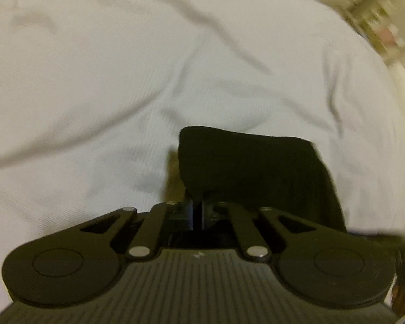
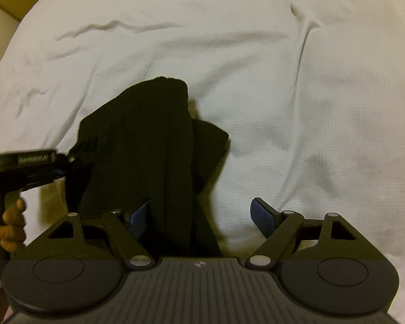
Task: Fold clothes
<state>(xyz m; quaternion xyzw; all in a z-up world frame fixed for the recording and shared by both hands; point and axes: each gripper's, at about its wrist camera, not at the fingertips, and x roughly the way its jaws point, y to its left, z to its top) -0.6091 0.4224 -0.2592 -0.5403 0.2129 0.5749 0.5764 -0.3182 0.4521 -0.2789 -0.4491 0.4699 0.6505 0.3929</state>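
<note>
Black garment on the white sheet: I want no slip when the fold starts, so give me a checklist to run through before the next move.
1. Left gripper shut on the black garment: ok, jaws together with cloth at the tips.
2. Right gripper gripping: not ok, its blue pads stand wide apart.
3. Cloth between the right pads: ok, a strip lies in the gap, nearer the left pad.
4. Garment spread flat: not ok, it is bunched and creased.
5. White sheet free of other items around the garment: ok.
6. How much cloth the left gripper holds: cannot tell.
</note>
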